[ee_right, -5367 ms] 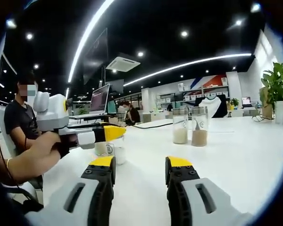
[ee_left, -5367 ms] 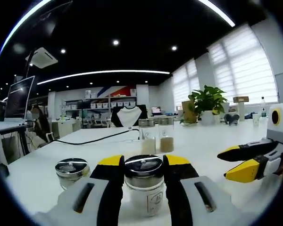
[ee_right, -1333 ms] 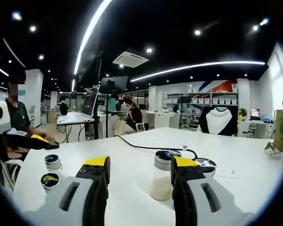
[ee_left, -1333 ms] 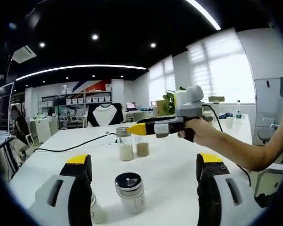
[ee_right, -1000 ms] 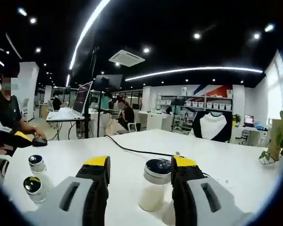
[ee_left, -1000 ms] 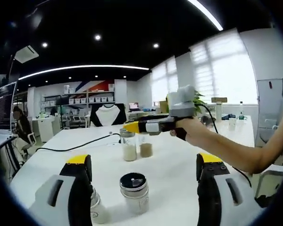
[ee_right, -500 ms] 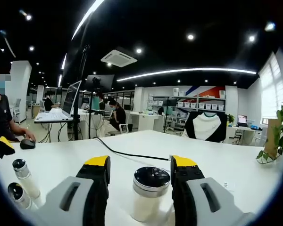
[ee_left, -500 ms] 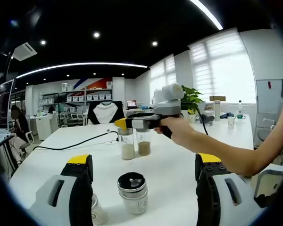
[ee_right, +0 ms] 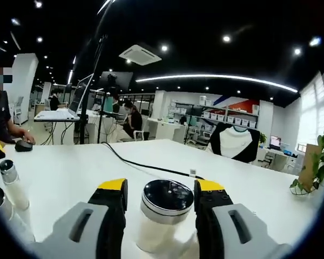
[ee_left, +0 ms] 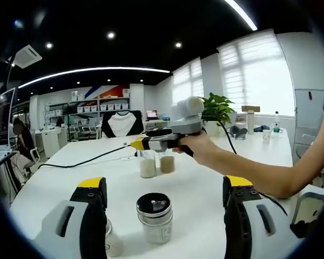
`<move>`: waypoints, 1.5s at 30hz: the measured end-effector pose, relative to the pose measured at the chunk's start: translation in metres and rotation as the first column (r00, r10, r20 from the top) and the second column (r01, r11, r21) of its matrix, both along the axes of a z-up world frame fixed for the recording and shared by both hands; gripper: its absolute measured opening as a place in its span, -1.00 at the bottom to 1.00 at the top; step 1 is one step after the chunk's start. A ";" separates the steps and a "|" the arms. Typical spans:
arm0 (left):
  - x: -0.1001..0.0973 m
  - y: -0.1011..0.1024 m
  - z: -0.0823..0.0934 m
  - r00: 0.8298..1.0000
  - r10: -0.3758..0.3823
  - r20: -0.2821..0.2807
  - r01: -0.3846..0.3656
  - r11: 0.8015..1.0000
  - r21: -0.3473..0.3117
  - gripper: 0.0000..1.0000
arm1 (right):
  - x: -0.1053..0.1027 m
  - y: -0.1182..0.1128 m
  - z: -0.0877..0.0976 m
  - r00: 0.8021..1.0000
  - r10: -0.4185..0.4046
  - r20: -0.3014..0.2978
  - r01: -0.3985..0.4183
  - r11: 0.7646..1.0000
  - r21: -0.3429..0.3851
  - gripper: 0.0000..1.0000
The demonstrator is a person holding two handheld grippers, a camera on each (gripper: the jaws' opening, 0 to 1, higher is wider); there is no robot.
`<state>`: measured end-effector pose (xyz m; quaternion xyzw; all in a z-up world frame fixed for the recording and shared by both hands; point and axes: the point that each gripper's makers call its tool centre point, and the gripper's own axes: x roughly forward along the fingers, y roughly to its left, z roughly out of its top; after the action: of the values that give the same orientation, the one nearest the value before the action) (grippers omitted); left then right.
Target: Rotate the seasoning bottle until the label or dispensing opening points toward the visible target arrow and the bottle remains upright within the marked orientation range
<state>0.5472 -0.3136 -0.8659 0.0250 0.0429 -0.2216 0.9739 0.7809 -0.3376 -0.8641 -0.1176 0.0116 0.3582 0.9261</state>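
The right gripper (ee_right: 160, 200) brackets a clear glass seasoning bottle with a chrome cap (ee_right: 164, 208) upright on the white table (ee_right: 70, 172) — jaws narrow, grip uncertain. The left gripper (ee_left: 161, 191) gapes wide behind another bottle. Rotation looks not yet begun — no arrow visible.

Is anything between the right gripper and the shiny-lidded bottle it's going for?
No, nothing visible is in the way. In the right gripper view the seasoning bottle already stands between the open jaws of the right gripper, with no visible gap at either side of the lid. The two small bottles stand far off to the side.
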 end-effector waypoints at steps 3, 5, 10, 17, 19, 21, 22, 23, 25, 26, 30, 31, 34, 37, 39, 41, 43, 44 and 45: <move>0.000 0.000 0.004 1.000 -0.012 0.008 0.012 0.999 -0.041 0.87 | 0.000 0.000 -0.001 1.000 -0.011 0.022 0.012 0.999 -0.030 -0.10; 0.000 0.000 0.004 1.000 -0.012 0.008 0.012 0.999 -0.038 0.86 | -0.002 0.002 -0.002 1.000 -0.015 0.023 0.016 0.999 -0.041 -0.08; 0.000 0.000 0.003 1.000 -0.010 0.007 0.010 1.000 -0.022 0.85 | -0.014 0.004 -0.002 1.000 -0.012 0.014 0.013 0.999 -0.032 0.04; 0.001 -0.002 -0.004 1.000 -0.015 -0.013 0.015 0.999 -0.030 0.82 | -0.021 0.009 -0.001 0.998 0.038 -0.053 -0.036 0.998 0.046 -0.09; 0.001 -0.003 -0.003 1.000 -0.019 -0.011 0.018 0.999 -0.030 0.82 | -0.018 0.008 -0.002 0.998 0.030 -0.050 -0.028 0.999 0.047 -0.10; 0.000 -0.003 -0.002 1.000 -0.021 -0.005 0.021 0.999 -0.029 0.82 | -0.013 0.008 -0.005 0.998 0.024 -0.056 -0.021 0.999 0.044 -0.09; 0.000 -0.003 -0.001 1.000 -0.021 -0.003 0.021 0.999 -0.028 0.82 | -0.015 0.014 -0.004 0.998 0.053 -0.021 -0.053 0.999 0.012 -0.09; 0.000 -0.003 -0.002 1.000 -0.020 -0.003 0.020 0.999 -0.027 0.82 | -0.013 0.014 -0.006 0.999 0.053 -0.002 -0.053 0.998 -0.014 -0.08; 0.000 -0.002 -0.002 1.000 -0.021 -0.003 0.020 0.999 -0.027 0.82 | -0.012 0.015 -0.007 0.999 0.046 -0.003 -0.046 0.999 -0.007 -0.08; 0.001 -0.002 -0.004 1.000 -0.021 -0.011 0.021 0.999 -0.028 0.82 | -0.011 0.016 -0.007 0.999 0.044 -0.008 -0.044 0.999 -0.001 -0.08; 0.000 -0.002 -0.006 0.999 -0.029 -0.013 0.029 0.999 -0.036 0.79 | -0.008 0.017 -0.006 0.999 0.037 -0.008 -0.037 0.999 0.003 -0.08; 0.000 -0.002 -0.006 0.999 -0.031 -0.013 0.030 0.999 -0.036 0.78 | -0.008 0.018 -0.007 0.999 0.036 -0.007 -0.036 0.999 -0.001 -0.06; 0.000 -0.002 -0.006 0.999 -0.032 -0.012 0.031 0.999 -0.032 0.77 | -0.011 0.022 -0.007 0.999 0.026 -0.040 -0.025 0.999 0.032 0.07; 0.001 0.000 -0.006 1.000 -0.029 -0.011 0.028 0.999 -0.031 0.77 | -0.016 0.026 -0.007 0.998 0.049 -0.050 -0.048 0.998 0.028 0.02; 0.001 0.001 -0.006 1.000 -0.026 -0.010 0.026 0.999 -0.035 0.77 | -0.018 0.028 -0.006 0.996 0.069 -0.065 -0.066 0.997 0.045 -0.13; 0.001 0.001 -0.006 1.000 -0.025 -0.006 0.025 0.999 -0.043 0.76 | -0.018 0.029 -0.005 0.995 0.080 -0.066 -0.076 0.995 0.063 -0.24; 0.001 0.002 -0.007 1.000 -0.024 -0.010 0.023 0.999 -0.046 0.75 | -0.016 0.028 -0.007 0.996 0.070 -0.062 -0.066 0.995 0.069 -0.18; 0.001 0.002 -0.007 1.000 -0.024 -0.010 0.023 0.999 -0.043 0.75 | -0.015 0.028 -0.007 0.996 0.063 -0.064 -0.059 0.995 0.075 -0.16; 0.001 0.002 -0.008 1.000 -0.022 -0.012 0.022 0.999 -0.041 0.75 | -0.014 0.027 -0.009 0.996 0.061 -0.070 -0.055 0.995 0.082 -0.15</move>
<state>0.5480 -0.3113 -0.8737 0.0042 0.0440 -0.2334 0.9714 0.7667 -0.3104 -0.8735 -0.0678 0.0272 0.3892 0.9183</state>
